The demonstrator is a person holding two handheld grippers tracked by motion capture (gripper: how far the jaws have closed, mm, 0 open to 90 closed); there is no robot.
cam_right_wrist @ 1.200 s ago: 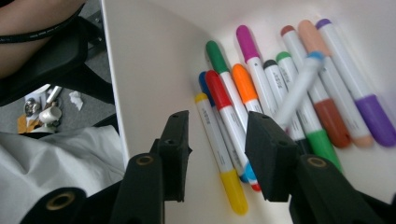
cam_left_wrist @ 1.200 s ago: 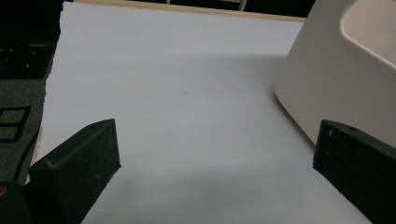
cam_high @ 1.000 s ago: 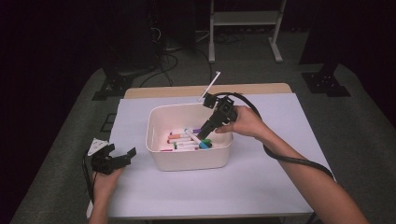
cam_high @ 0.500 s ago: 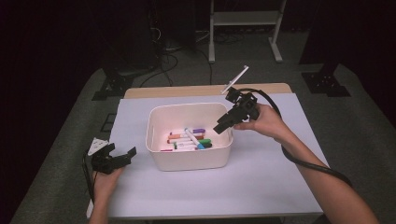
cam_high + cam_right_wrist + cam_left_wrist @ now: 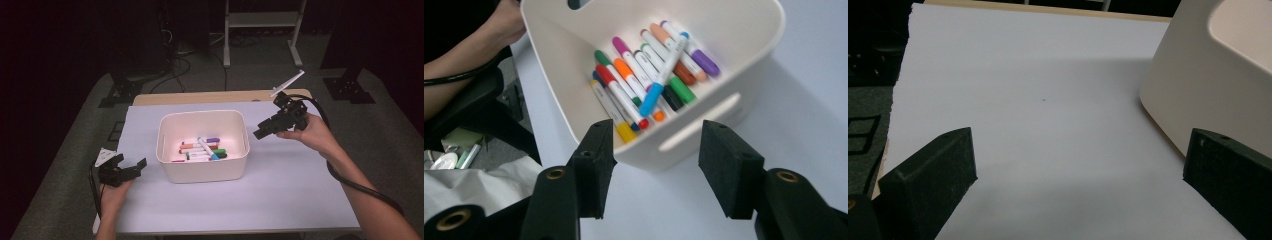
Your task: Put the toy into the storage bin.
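A white tub stands mid-table on the pale sheet and holds several coloured markers; a blue-capped marker lies across the others. My right gripper hovers just right of the tub's rim, and its jaws have just been opening and stand wide with nothing between them. My left gripper rests low at the table's left front, left of the tub, open and empty.
The pale sheet covers the wooden table. Each gripper trails a black cable. Dark floor, stands and cables lie beyond the table. Bare sheet lies to the right and front of the tub.
My right gripper has pulled out of the tub and moved right, leaving the blue-capped marker lying on the others. The left gripper has stayed put.
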